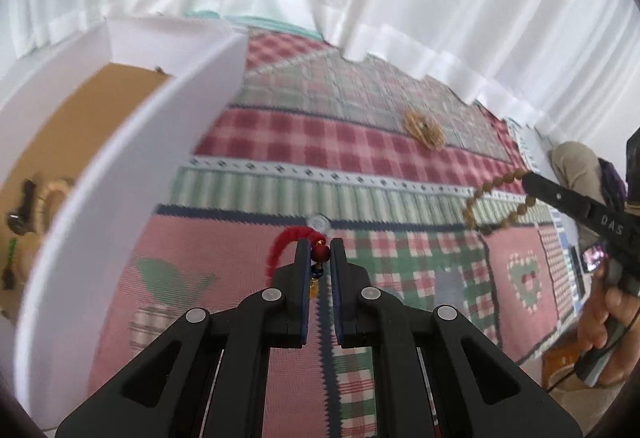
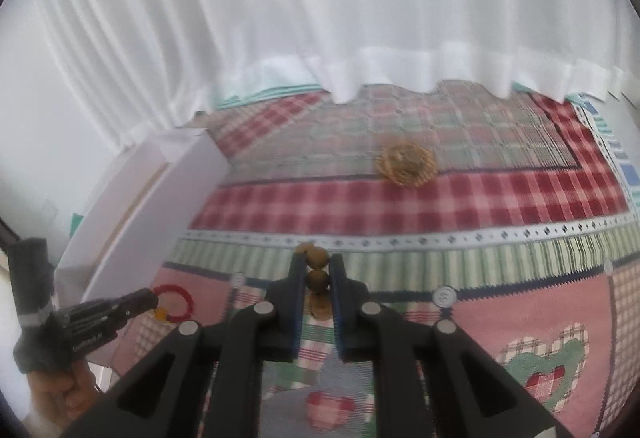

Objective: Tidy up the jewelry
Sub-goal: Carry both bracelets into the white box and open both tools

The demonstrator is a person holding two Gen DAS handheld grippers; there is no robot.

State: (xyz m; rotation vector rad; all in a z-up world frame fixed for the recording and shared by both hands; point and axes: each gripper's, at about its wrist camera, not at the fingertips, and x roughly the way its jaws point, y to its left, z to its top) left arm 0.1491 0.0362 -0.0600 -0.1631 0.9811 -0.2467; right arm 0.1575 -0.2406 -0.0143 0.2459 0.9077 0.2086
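Observation:
My left gripper (image 1: pixel 320 244) is shut on a red cord bracelet (image 1: pixel 286 244) with a red bead and a small amber charm, held above the patchwork cloth next to the white box (image 1: pixel 132 174). It also shows in the right wrist view (image 2: pixel 176 302). My right gripper (image 2: pixel 318 258) is shut on a brown wooden bead bracelet (image 2: pixel 318 280), whose loop hangs in the left wrist view (image 1: pixel 492 198). A coiled tan bead necklace (image 2: pixel 406 162) lies on the cloth further back. The box holds several pieces on its brown floor (image 1: pixel 52 142).
A checked patchwork cloth (image 2: pixel 480 198) covers the table. White curtains (image 2: pixel 320 18) hang along the far edge. The white box wall (image 2: pixel 140 218) stands at the left. A person's hand (image 1: pixel 604 314) holds the right gripper's handle.

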